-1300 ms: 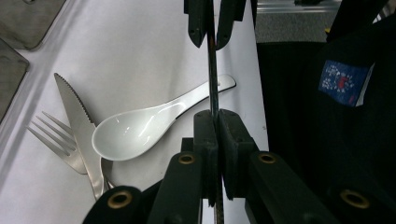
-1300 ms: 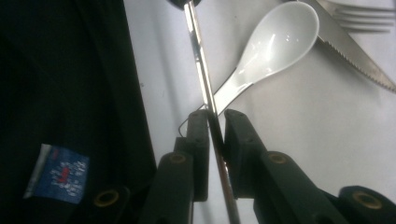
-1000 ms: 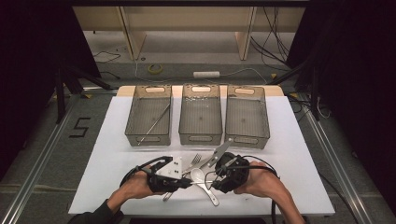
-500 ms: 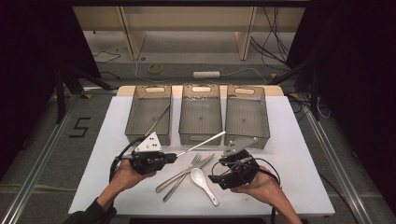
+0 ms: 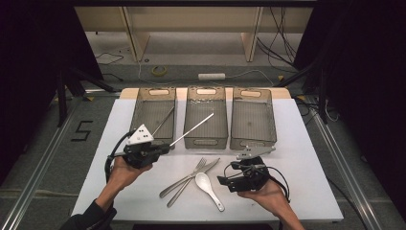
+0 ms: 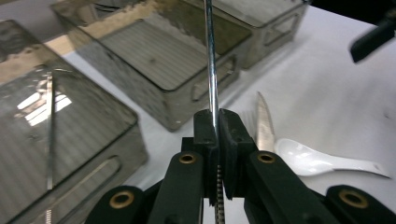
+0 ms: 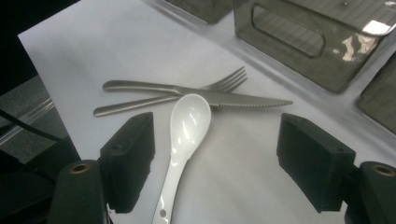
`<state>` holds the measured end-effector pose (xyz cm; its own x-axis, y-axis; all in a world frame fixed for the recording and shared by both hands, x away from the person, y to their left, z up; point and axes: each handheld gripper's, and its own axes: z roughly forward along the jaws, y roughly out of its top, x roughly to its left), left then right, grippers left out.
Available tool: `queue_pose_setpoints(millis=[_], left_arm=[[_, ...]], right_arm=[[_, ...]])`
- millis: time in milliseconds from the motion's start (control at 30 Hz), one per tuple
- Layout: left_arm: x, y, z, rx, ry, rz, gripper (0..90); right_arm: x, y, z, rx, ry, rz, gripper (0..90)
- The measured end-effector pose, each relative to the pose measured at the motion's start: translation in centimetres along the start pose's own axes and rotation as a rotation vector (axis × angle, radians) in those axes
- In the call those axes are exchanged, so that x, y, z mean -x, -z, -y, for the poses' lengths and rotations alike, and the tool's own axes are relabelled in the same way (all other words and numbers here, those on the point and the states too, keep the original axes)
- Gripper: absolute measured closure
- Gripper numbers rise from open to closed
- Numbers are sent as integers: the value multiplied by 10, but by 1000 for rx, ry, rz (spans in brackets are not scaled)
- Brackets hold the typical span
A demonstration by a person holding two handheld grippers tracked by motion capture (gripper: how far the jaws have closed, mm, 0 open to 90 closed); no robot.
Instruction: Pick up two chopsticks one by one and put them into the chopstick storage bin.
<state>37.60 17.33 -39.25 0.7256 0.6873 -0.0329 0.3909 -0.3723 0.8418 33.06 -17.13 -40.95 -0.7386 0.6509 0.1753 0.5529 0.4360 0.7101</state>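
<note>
Left hand-held gripper [image 5: 160, 147], lower left of the high view, pinches a metal chopstick [image 5: 192, 130] by one end, angled toward the bins [image 5: 206, 117], prob. for sorting, while right hand-held gripper [image 7: 215, 158], jaws just widened w/ nothing between, hangs over the white spoon [image 7: 184, 126] on the worktop [image 5: 306, 158].

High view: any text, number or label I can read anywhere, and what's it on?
"5": black mark on the grey floor, left of the white table.
Nothing readable on the three grey bins, the cutlery or the white spoon.
</note>
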Motion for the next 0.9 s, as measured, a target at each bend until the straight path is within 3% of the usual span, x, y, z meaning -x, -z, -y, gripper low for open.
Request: queue_pose_setpoints(millis=[233, 533, 900], left_arm=[[-30, 3, -3, 36, 76, -114, 860], [-62, -8, -4, 29, 137, -249, 860], [-88, -23, -2, 4, 196, -330, 860]], right_arm=[[1, -4, 9, 1, -16, -3, 278], [-1, -8, 10, -3, -15, -4, 263], [-2, -9, 13, -5, -22, -3, 263]])
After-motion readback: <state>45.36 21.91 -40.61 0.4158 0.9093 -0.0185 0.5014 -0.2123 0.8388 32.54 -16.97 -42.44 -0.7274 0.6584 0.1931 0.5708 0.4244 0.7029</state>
